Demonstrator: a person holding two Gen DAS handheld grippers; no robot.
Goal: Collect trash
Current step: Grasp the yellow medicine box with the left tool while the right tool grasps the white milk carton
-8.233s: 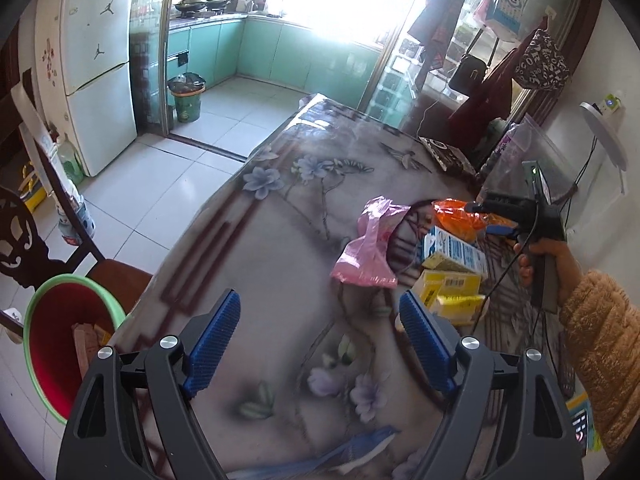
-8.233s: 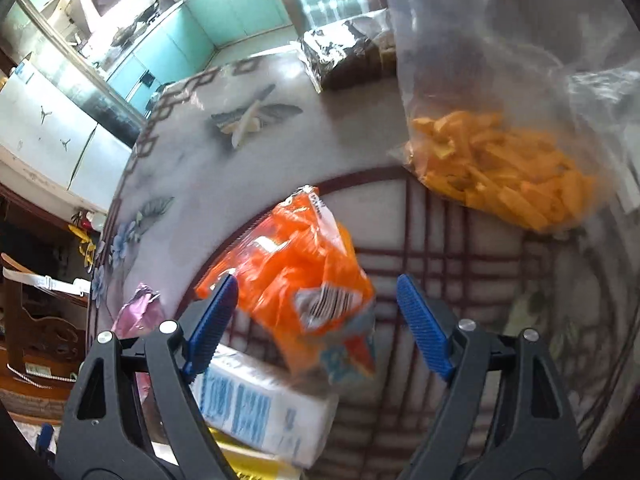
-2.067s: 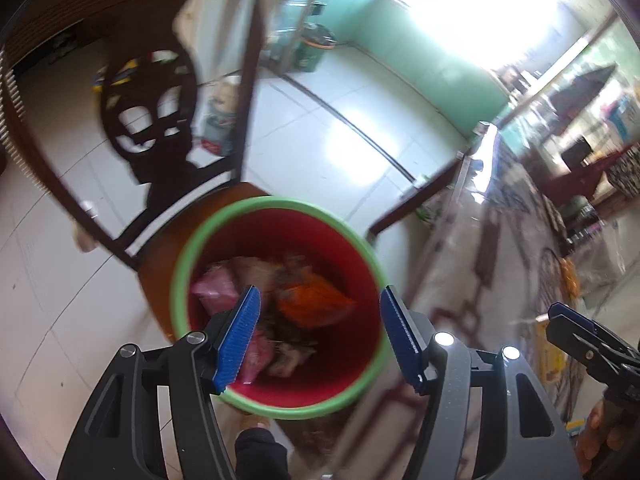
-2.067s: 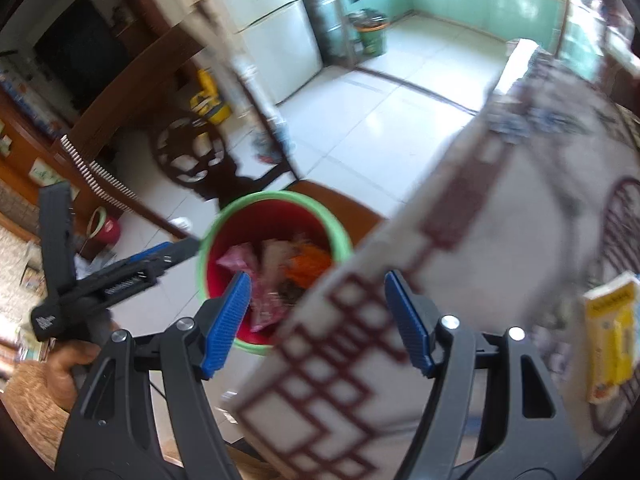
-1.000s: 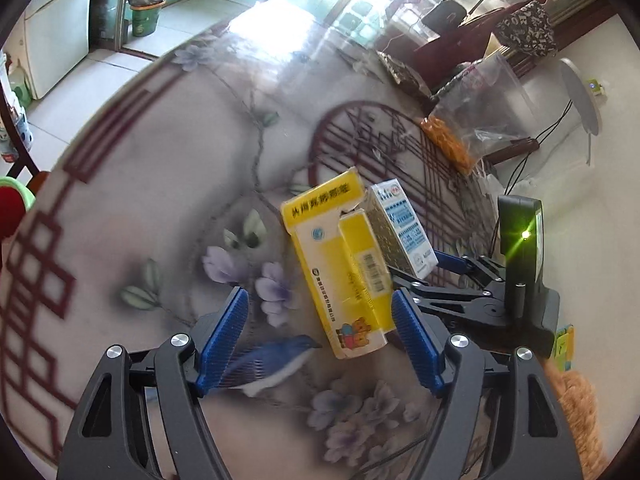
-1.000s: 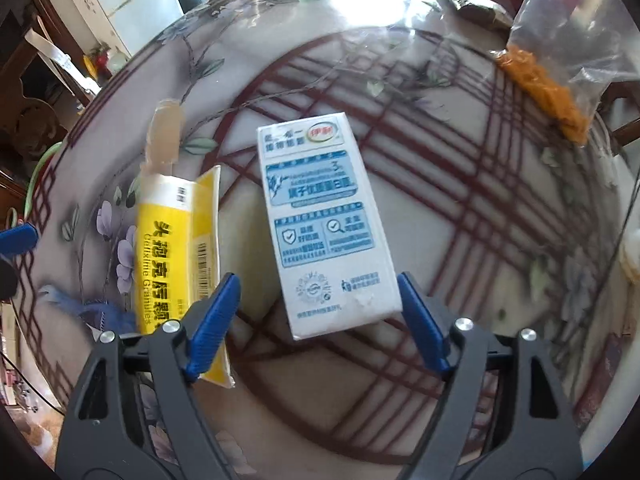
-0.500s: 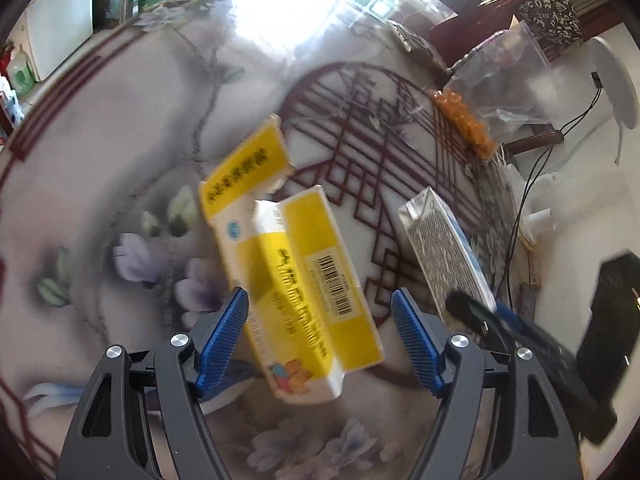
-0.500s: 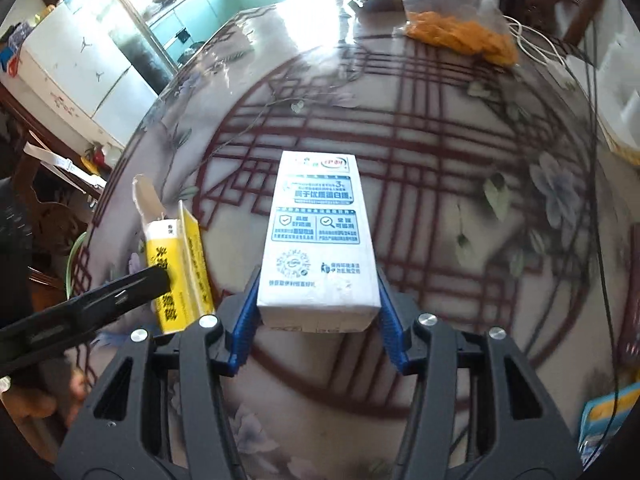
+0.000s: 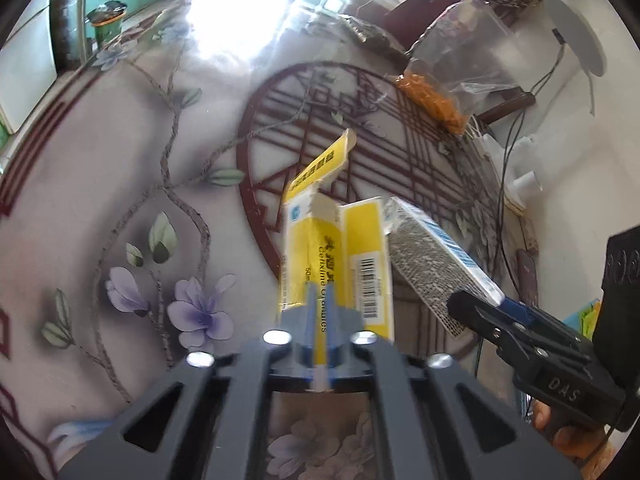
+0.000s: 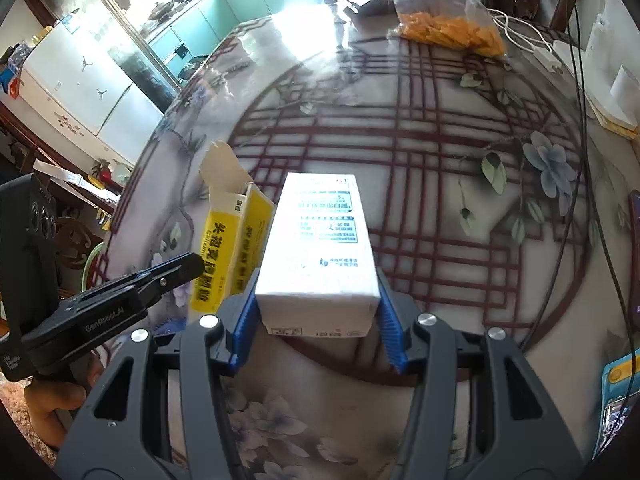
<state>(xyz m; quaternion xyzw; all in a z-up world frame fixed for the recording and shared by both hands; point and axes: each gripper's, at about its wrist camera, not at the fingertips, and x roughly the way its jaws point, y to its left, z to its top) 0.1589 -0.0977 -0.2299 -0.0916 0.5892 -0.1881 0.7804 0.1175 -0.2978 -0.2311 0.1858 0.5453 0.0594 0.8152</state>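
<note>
My left gripper (image 9: 319,300) is shut on a flattened yellow medicine box (image 9: 336,248) with an open flap, held tilted above the table. The box also shows in the right wrist view (image 10: 234,248), pinched by the left gripper (image 10: 188,266). My right gripper (image 10: 318,312) is shut on a white and blue carton (image 10: 324,240), held just above the table. That carton (image 9: 432,260) and the right gripper (image 9: 472,304) appear at the right of the left wrist view, close beside the yellow box.
The table (image 10: 440,160) has a flowered cloth under glass. A clear bag of orange snacks (image 10: 452,32) lies at its far end, with white cables (image 10: 524,40) beside it. A green-rimmed bin (image 10: 90,264) shows past the left table edge.
My left gripper has closed on the yellow box and raised it. My right gripper keeps its hold on the white carton and has lifted it slightly, close beside the yellow box.
</note>
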